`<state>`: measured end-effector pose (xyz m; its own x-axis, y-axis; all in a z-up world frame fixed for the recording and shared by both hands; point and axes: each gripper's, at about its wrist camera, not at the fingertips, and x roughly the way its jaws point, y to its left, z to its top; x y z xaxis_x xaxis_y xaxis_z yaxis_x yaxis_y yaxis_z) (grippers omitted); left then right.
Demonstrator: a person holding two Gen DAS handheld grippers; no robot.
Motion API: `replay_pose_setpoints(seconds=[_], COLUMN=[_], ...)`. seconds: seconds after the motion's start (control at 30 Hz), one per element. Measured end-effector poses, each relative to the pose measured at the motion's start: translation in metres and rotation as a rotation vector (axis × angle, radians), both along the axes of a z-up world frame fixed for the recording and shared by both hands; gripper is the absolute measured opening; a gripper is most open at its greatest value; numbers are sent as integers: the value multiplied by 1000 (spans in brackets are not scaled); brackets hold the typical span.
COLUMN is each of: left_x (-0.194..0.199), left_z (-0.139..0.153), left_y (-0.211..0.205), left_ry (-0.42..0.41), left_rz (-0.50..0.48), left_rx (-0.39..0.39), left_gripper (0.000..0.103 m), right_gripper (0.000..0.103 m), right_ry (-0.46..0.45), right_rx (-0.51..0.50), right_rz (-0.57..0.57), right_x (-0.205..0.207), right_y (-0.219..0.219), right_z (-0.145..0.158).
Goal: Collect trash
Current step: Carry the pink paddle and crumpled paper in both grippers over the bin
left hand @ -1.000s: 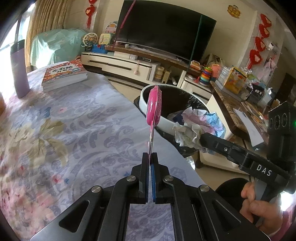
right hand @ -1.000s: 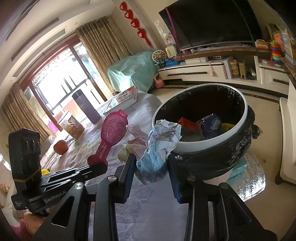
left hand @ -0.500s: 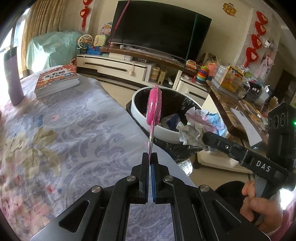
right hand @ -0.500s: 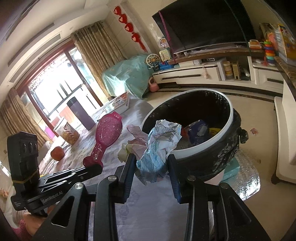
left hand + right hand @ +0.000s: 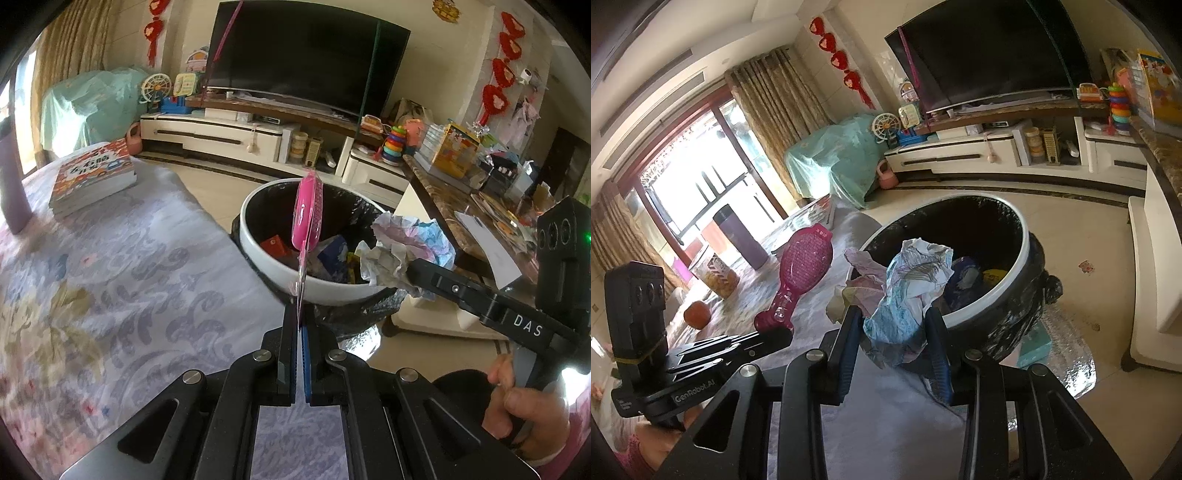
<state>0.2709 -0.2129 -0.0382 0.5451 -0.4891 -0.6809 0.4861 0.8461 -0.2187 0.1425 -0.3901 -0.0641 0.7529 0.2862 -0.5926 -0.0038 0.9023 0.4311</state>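
The left hand-held gripper (image 5: 299, 332) reaches up from the bottom centre of its view, angled downward over the flowered worktop (image 5: 122, 280), its jaws pressed together on the thin bottom edge of a pink package (image 5: 307, 212). The right hand-held gripper (image 5: 894, 325) also tilts downward, its jaws at a narrow spread and clamped on a crumpled paper wad (image 5: 910, 291). In the left view a hand (image 5: 524, 406) grips the right tool's handle at the lower right of the frame.

Compared with a second ago, the trash bin (image 5: 258, 254) sits larger and closer to the centre in both views, and more of its contents shows. The book (image 5: 92, 177) has slid toward the upper left of the left view. Both grips are unchanged.

The pink package stands upright on its long axis, narrow end down in the jaws, wide end pointing to the top of the frame, seen edge-on in front of the bin's opening. In the right view it appears face-on at centre left, leaning up and to the right. The paper wad rises from the right jaws, its top overlapping the bin's near rim in the picture.
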Motion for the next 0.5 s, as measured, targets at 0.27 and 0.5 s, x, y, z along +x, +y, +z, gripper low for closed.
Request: replay_pose_setpoints(seconds=[0.27,0.5], left_x=[6,12], left_z=[1,3], left_y=[-10,-17], left_ry=[-7,-12], left_rz=[-11,-18], left_rx=[9,23], left_gripper=[0,0], right_gripper=[36,36], right_ry=[0,3], right_rx=[-11,-18], right_rz=[-12,-15], right_x=[4,10], right_y=[-8,-14], right_z=[1,3])
